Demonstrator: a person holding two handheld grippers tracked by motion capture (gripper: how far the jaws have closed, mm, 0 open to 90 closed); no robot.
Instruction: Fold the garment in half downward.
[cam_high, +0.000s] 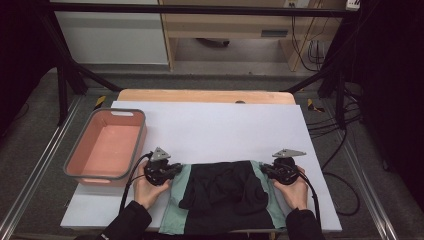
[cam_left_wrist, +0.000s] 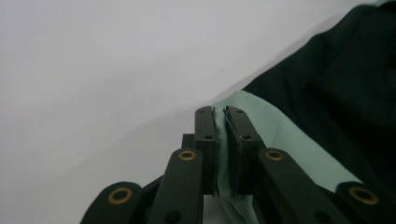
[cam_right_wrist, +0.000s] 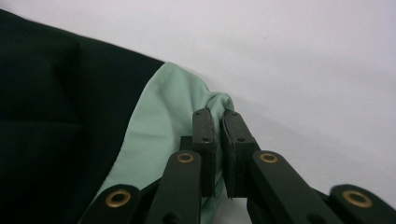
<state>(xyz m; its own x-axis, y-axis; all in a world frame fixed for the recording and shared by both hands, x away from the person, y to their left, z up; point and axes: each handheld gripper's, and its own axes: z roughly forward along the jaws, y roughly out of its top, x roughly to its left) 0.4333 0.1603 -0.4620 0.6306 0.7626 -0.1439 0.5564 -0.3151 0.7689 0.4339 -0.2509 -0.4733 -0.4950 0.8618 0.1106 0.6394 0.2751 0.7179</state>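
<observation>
A black garment with pale green side panels (cam_high: 222, 197) lies folded at the near edge of the white table cover (cam_high: 220, 125). My left gripper (cam_high: 176, 170) is shut on the garment's far left green corner (cam_left_wrist: 243, 109), the cloth pinched between its jaws (cam_left_wrist: 220, 114). My right gripper (cam_high: 264, 170) is shut on the far right green corner (cam_right_wrist: 187, 102), with green cloth squeezed between its pads (cam_right_wrist: 218, 116). Both hands hold the grippers low, close to the table. The black middle of the garment (cam_left_wrist: 341, 79) is bunched and creased.
A pink tub with a grey rim (cam_high: 107, 147) stands at the left side of the table. A wooden table edge (cam_high: 205, 95) runs along the back. Black frame bars and cables surround the table.
</observation>
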